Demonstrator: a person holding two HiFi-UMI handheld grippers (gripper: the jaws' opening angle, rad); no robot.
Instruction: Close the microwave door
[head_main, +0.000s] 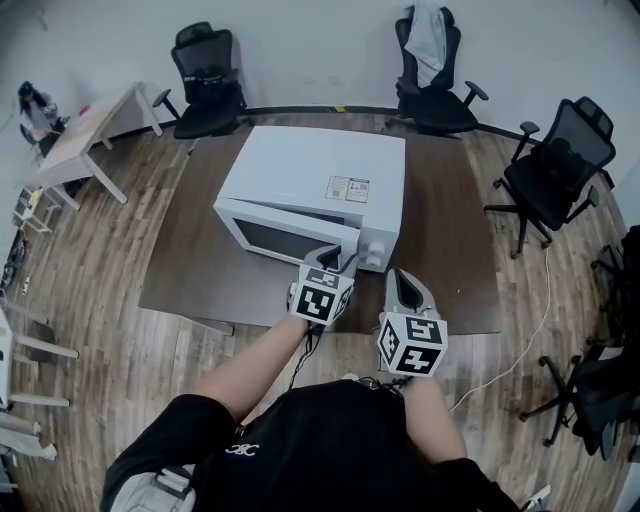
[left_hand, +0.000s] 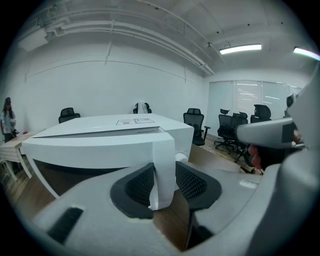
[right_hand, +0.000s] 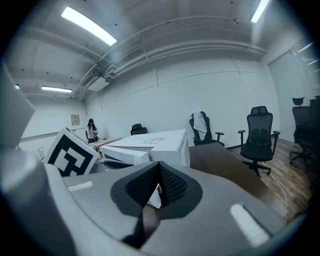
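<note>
The left hand-held gripper (left_hand: 162, 182) was clamped on the free edge of the microwave door (left_hand: 95, 150), which stood ajar just ahead of it. The right hand-held gripper (right_hand: 158, 186), alongside, was closed and empty. With a skewed push, the grip could be lost or the microwave (head_main: 325, 165) shoved across the surface (head_main: 190, 270).

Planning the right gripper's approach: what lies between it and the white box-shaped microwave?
Only bare brown table between right gripper and microwave; head view shows it.

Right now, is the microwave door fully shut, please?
No, the microwave door stands ajar, swung out at an angle, with its free edge clamped in the left tongs.
</note>
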